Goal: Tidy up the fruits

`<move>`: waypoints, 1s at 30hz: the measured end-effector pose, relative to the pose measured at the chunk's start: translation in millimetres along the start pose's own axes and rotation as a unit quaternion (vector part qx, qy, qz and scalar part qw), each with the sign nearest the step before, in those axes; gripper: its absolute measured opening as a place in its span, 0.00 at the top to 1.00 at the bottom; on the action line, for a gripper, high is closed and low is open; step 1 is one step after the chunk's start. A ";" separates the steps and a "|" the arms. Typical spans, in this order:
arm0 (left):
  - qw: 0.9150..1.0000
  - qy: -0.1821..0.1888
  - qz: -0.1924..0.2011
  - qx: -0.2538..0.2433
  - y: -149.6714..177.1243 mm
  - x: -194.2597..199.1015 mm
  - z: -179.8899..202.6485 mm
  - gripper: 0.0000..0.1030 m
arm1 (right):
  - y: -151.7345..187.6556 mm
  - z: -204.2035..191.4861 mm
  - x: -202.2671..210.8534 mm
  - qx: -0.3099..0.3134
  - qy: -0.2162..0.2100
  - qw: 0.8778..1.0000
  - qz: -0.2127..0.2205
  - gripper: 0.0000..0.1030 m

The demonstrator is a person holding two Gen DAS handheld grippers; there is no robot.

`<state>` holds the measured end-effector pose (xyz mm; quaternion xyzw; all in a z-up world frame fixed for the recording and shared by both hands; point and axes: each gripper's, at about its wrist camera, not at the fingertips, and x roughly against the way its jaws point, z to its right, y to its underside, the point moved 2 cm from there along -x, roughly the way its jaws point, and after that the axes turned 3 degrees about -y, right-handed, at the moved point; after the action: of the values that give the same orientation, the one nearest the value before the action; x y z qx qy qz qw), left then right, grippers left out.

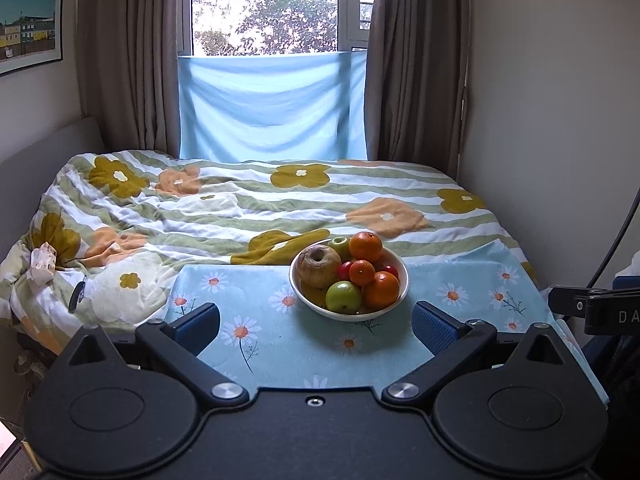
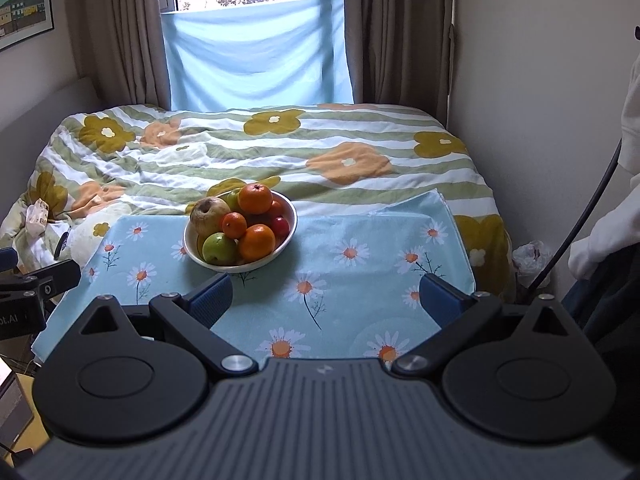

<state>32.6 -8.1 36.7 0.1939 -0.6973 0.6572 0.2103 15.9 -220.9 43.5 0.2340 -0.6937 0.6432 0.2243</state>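
Note:
A white bowl [image 1: 404,280] full of fruit stands on the light blue daisy cloth [image 1: 248,304]. In it lie a wrinkled brown apple [image 1: 318,266], green apples [image 1: 343,297], oranges [image 1: 365,246] and small red fruits [image 1: 345,270]. My left gripper [image 1: 316,326] is open and empty, low over the cloth in front of the bowl. In the right wrist view the bowl [image 2: 290,236] sits ahead to the left, with the brown apple [image 2: 208,214] and oranges [image 2: 255,199] in it. My right gripper [image 2: 326,300] is open and empty over the cloth [image 2: 360,248].
A bed with a flowered quilt [image 1: 240,208] lies behind the cloth, below a curtained window [image 1: 264,8]. Walls close in on both sides. The other gripper shows at the right edge [image 1: 600,308] and at the left edge of the right wrist view [image 2: 32,284].

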 end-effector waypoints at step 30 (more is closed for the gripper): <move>1.000 0.002 0.000 0.003 2.3 2.7 -1.9 0.00 | 1.9 -5.7 1.8 0.003 0.004 1.000 -0.001 0.00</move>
<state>29.2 -6.0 36.4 0.1939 -0.6948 0.6596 0.2111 13.4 -215.1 43.6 0.2324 -0.6909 0.6458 0.2272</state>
